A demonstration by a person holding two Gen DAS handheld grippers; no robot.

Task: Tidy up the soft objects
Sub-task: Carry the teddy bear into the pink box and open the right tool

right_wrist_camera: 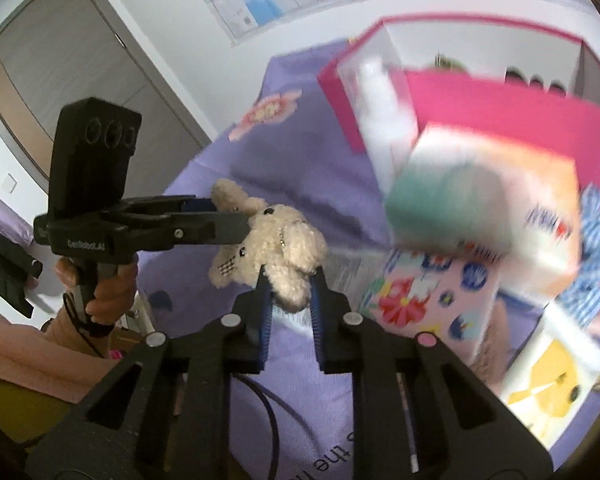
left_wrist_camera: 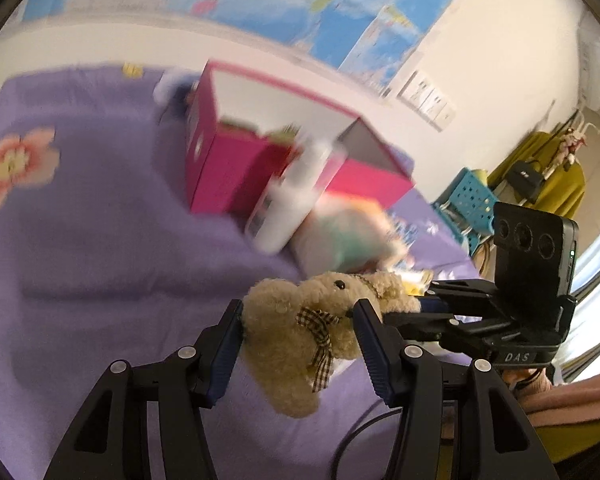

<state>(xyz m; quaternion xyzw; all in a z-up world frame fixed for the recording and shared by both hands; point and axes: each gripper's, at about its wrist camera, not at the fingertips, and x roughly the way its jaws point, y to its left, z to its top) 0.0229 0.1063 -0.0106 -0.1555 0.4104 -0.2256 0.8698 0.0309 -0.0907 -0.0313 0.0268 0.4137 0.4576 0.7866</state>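
A small beige plush bear [left_wrist_camera: 300,332] with a checked bow is held in the air above the purple bed. My left gripper [left_wrist_camera: 300,316] is shut on its body. My right gripper [right_wrist_camera: 290,280] is shut on one end of the same bear [right_wrist_camera: 284,248]. The right gripper also shows in the left wrist view [left_wrist_camera: 419,304], coming in from the right at the bear's head. The left gripper shows in the right wrist view [right_wrist_camera: 236,220], coming in from the left. An open pink box [left_wrist_camera: 284,160] stands on the bed behind; it also shows in the right wrist view [right_wrist_camera: 479,108].
A white bottle [left_wrist_camera: 292,196] leans on the pink box, and a soft tissue pack [right_wrist_camera: 487,216] lies before it. Patterned packs [right_wrist_camera: 431,300] and a yellow-print item [right_wrist_camera: 547,384] lie at the right. A blue crate [left_wrist_camera: 471,200] stands beyond the bed edge. The purple bedspread [left_wrist_camera: 100,240] stretches left.
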